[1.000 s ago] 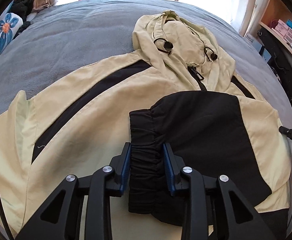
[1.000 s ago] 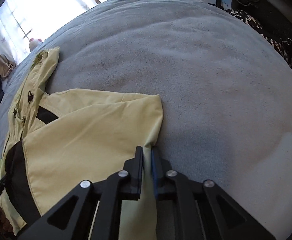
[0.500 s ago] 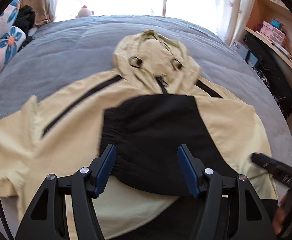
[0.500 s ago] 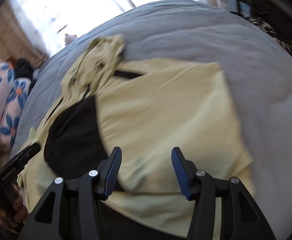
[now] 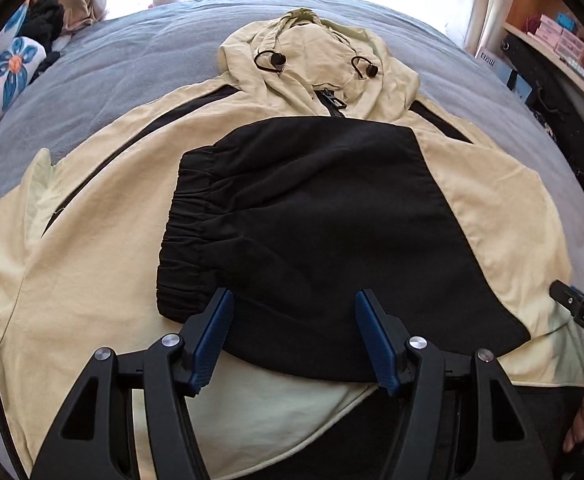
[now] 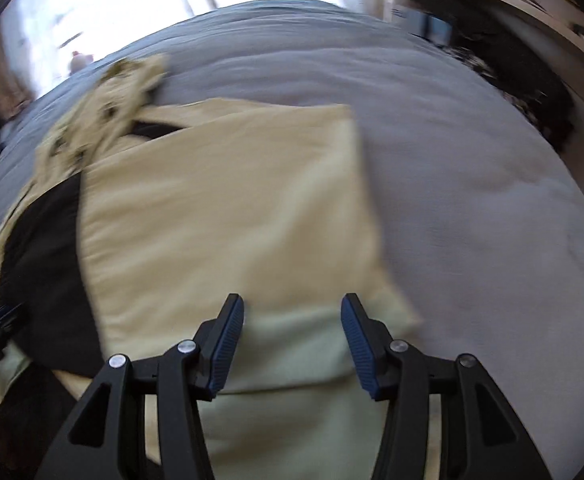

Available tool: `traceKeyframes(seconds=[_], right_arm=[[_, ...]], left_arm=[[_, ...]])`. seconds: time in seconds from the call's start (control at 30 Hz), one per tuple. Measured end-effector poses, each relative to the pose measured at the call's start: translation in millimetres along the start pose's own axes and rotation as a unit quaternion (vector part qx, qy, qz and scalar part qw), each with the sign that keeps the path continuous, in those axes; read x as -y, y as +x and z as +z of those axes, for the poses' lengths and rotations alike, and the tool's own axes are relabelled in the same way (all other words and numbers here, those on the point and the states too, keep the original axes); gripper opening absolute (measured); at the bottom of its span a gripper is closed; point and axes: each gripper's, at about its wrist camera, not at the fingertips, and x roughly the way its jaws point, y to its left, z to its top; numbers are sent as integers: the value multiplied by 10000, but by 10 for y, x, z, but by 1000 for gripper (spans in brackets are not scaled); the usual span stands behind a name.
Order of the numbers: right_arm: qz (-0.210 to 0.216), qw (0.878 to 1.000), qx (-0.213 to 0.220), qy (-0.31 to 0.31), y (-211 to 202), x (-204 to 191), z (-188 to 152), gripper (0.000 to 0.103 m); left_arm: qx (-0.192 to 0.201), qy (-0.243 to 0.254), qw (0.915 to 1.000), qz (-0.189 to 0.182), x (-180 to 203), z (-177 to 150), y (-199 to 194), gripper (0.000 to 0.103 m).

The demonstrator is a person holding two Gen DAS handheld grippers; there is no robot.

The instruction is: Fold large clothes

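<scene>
Spread across the grey bed (image 5: 104, 68), the soft, limp cream-and-black jacket (image 5: 104, 208) looks easiest to grip by its gathered black cuff (image 5: 184, 236), while left gripper (image 5: 294, 330) and right gripper (image 6: 292, 338) hover open, empty.

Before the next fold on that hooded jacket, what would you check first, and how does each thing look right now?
1. Left hand-held gripper open, holding nothing: ok.
2. Right hand-held gripper open, holding nothing: ok.
3. Black sleeve folded across the jacket: ok.
4. Hood lying flat on the grey bed: ok.
5. Jacket's right edge folded neatly: cannot tell, the right wrist view is blurred.
</scene>
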Motion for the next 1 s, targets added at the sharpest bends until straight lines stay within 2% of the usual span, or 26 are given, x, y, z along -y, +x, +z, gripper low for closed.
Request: traceKeyframes(seconds=[0.07,0.17,0.4,0.63,0.87,1.0], right_arm=[[-106,9997,-5,220,-14,153,-16,52],[126,9987,-93,481,-13,268,-62,52],[314,9978,-11,592,-215,140,-135,52],[710,9945,49,764,-483,12,-247,52],[991,9942,80,414,-753,-253,-346,52],[992,9947,191,215,-949,-377,-445,52]], left_arm=[[7,5,10000,13,1,-2,-14,62],[-3,26,10000,60,29,-13,-36,62],[76,54,9998,155,89,8,-211,63],[233,-38,9997,15,128,-32,-489,63],[343,-76,9994,23,160,-130,-814,64],[349,-50,9993,155,160,-230,-982,64]])
